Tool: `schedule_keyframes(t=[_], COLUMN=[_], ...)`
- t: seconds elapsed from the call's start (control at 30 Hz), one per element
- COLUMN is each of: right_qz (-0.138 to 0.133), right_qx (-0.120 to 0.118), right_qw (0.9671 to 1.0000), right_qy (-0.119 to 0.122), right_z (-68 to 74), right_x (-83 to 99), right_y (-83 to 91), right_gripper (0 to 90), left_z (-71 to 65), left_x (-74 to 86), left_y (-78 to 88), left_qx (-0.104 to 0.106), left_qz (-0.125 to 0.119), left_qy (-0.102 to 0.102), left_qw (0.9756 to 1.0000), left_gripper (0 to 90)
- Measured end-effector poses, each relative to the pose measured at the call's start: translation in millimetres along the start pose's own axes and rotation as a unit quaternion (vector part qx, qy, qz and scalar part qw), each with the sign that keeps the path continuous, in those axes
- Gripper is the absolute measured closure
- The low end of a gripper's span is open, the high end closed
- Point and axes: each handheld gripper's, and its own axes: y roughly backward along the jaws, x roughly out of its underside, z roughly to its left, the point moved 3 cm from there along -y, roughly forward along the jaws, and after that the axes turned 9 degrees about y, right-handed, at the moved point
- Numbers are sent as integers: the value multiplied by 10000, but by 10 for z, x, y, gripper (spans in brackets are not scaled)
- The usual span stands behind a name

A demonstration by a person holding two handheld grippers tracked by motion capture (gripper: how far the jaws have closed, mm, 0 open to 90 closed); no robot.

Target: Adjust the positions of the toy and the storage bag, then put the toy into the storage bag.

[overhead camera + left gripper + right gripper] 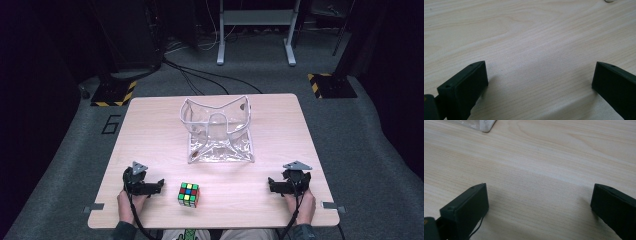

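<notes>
A scrambled Rubik's cube [188,194] sits near the table's front edge, left of centre. A clear plastic pouch [216,129] with a white rim stands open in the middle of the table. My left gripper [154,186] rests on the table just left of the cube, apart from it. Its jaws stand wide open over bare wood in the left gripper view [540,72]. My right gripper [274,186] rests at the front right, open, with nothing between its jaws [539,192]. A corner of the pouch [483,125] lies ahead of it.
The light wooden table [150,130] is bare around the pouch and cube. Grey carpet surrounds it, with cables [200,75], a white stand [255,30] and yellow-black striped bases [114,94] on the floor beyond the far edge.
</notes>
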Motion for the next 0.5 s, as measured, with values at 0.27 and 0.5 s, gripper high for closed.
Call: schedule_keyframes(t=[0.27,0.5], right_qz=[8,-9], right_qx=[-1,-3], right_qw=[10000,10000], right_qy=[-43,-26], right_z=[5,4], right_x=[0,0], right_y=[3,2], right_gripper=[8,9], left_z=[0,-4], left_x=[-3,1], left_y=[-3,4], left_qx=[-44,-9], left_qz=[-23,-56], left_qy=[41,38], left_qw=[10000,10000], left_gripper=[0,0])
